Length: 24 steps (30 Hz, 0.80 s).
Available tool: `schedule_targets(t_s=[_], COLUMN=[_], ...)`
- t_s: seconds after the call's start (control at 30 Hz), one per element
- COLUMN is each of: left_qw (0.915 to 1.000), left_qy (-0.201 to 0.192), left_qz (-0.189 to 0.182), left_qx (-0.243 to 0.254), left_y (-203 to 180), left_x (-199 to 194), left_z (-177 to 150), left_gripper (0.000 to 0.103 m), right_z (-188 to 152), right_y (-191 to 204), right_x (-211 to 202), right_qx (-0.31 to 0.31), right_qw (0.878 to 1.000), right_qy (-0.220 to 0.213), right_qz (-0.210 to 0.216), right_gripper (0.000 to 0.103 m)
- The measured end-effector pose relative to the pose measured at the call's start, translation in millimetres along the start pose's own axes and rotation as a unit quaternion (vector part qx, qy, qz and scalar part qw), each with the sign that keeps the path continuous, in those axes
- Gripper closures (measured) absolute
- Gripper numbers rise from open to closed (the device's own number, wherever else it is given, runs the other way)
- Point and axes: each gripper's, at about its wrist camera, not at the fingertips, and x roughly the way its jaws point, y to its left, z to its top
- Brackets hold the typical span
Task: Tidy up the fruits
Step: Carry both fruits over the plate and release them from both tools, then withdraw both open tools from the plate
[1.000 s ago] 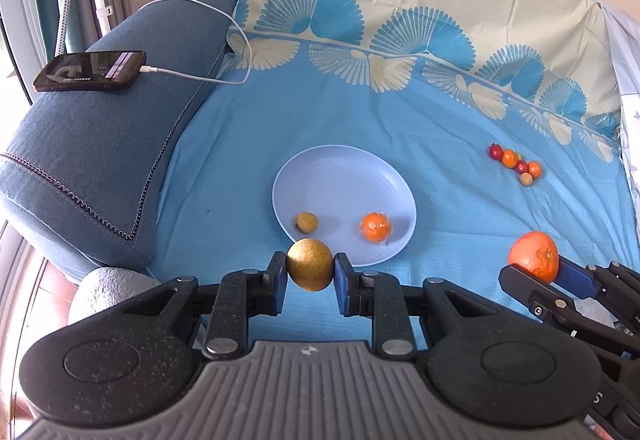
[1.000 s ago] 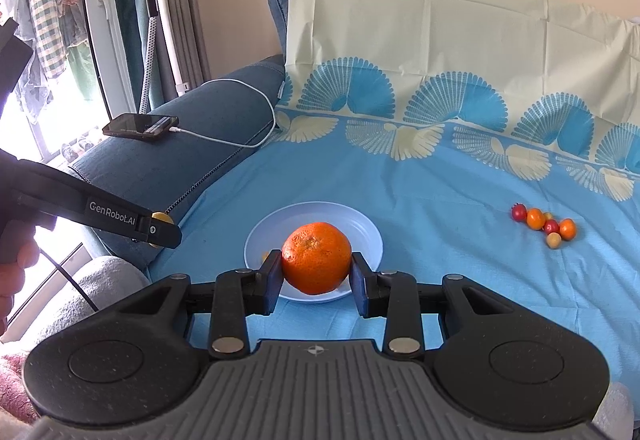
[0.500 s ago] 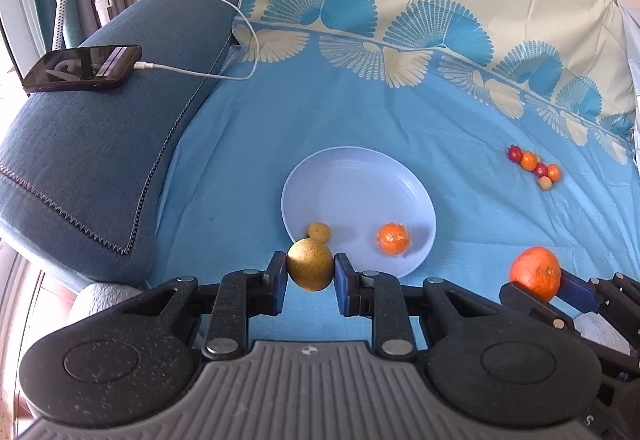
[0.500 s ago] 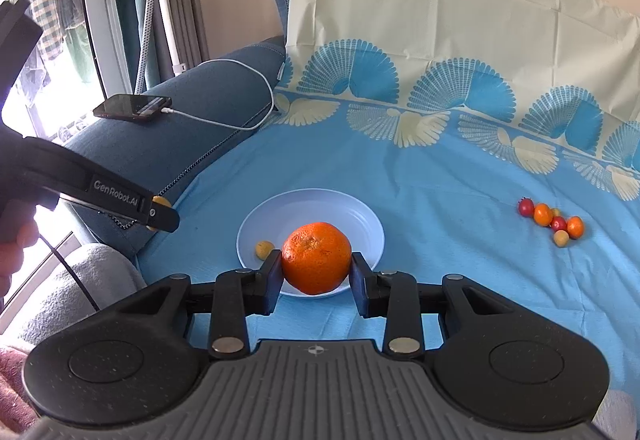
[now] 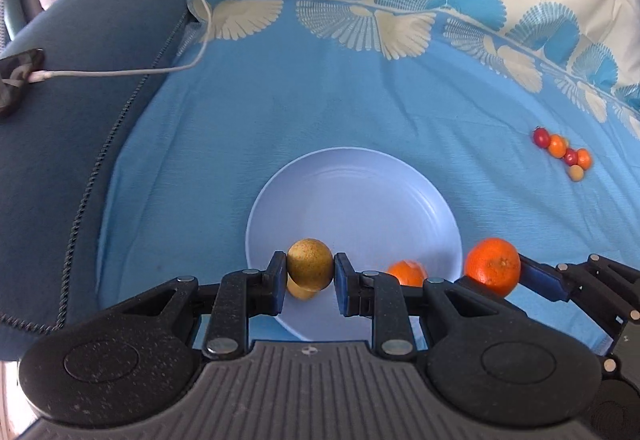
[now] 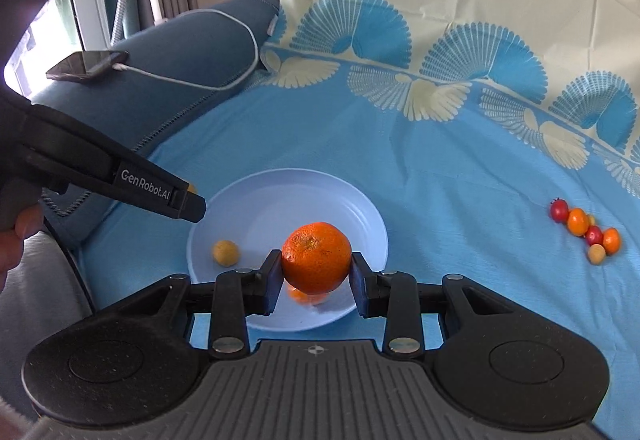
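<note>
Blue cloth, pale plate, two gripped fruits poised above it.

Sky-blue patterned cloth [image 5: 280,111] spreads ahead of both jaws; the round pale-blue plastic plate [image 5: 352,191] lies directly beneath and just beyond them. The right gripper [image 6: 316,272] is clamped on a large round orange mandarin [image 6: 316,256], hanging over the plate's near half. The left gripper [image 5: 310,274] is clamped on a smaller yellow-brown round fruit [image 5: 310,268] above the plate's near-left rim. Both releases look like straight drops; neither hand is clearly nearer. A cluster of tiny red and orange fruits [image 5: 562,153] sits well right of the jaws.
</note>
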Motion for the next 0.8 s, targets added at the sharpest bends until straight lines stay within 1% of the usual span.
schedule_targets(t_s=[0.23,0.3,0.37,0.4,0.43,0.47,0.5,0.53,0.57,0.6,0.63,0.7,0.8], left_qw=[0.9995,0.9992,0.9988,0.9986,0.9985,0.9987,0.9990,0.9994,0.9996,0.9997,0.9997,0.9996,0.9981], left_qy=[0.032,0.039,0.047,0.049,0.051,0.048,0.042,0.031,0.023,0.020,0.020,0.023,0.040], left_qz=[0.001,0.004,-0.001,-0.004,-0.006,-0.008,-0.009,-0.012,-0.016,-0.016,-0.011,0.011,0.043], left_qx=[0.008,0.011,0.015,0.016,0.018,0.018,0.012,0.005,-0.001,-0.003,-0.005,-0.011,-0.017], left_y=[-4.2,-5.2,-5.4,-5.0,-4.0,-1.9,1.5,5.7,9.7,13.2,15.2,18.9,19.9], left_x=[53.0,63.7,71.9,74.4,75.4,74.0,70.4,64.1,56.4,48.9,41.7,29.1,14.1], left_z=[23.1,26.3,29.6,30.8,32.3,33.4,34.7,35.1,34.5,33.5,31.7,23.6,9.4], left_gripper=[0.076,0.076,0.076,0.069,0.060,0.035,0.012,0.007,0.002,0.002,0.001,0.001,0.001], right_z=[11.5,12.9,13.6,14.1,14.1,14.1,14.4,15.3,16.3,17.7,18.7,18.6,14.8], right_y=[-16.0,-19.1,-20.1,-20.3,-19.6,-18.7,-17.8,-17.1,-16.4,-15.5,-15.3,-14.7,-9.7], right_x=[56.6,69.5,80.3,85.0,88.9,91.4,93.4,94.2,93.1,89.8,85.2,72.2,50.6], right_qx=[-0.006,-0.006,-0.005,-0.009,-0.013,-0.016,-0.020,-0.024,-0.025,-0.023,-0.018,-0.010,0.000], right_qw=[0.999,0.999,0.999,0.998,0.998,0.998,0.997,0.997,0.997,0.997,0.998,0.998,0.998], right_qy=[0.030,0.042,0.053,0.058,0.062,0.065,0.067,0.069,0.068,0.064,0.060,0.055,0.058], right_qz=[-0.011,-0.009,-0.004,0.003,0.009,0.014,0.019,0.023,0.024,0.024,0.024,0.023,0.013], right_gripper=[0.066,0.066,0.066,0.066,0.065,0.065,0.061,0.050,0.044,0.034,0.026,0.022,0.013])
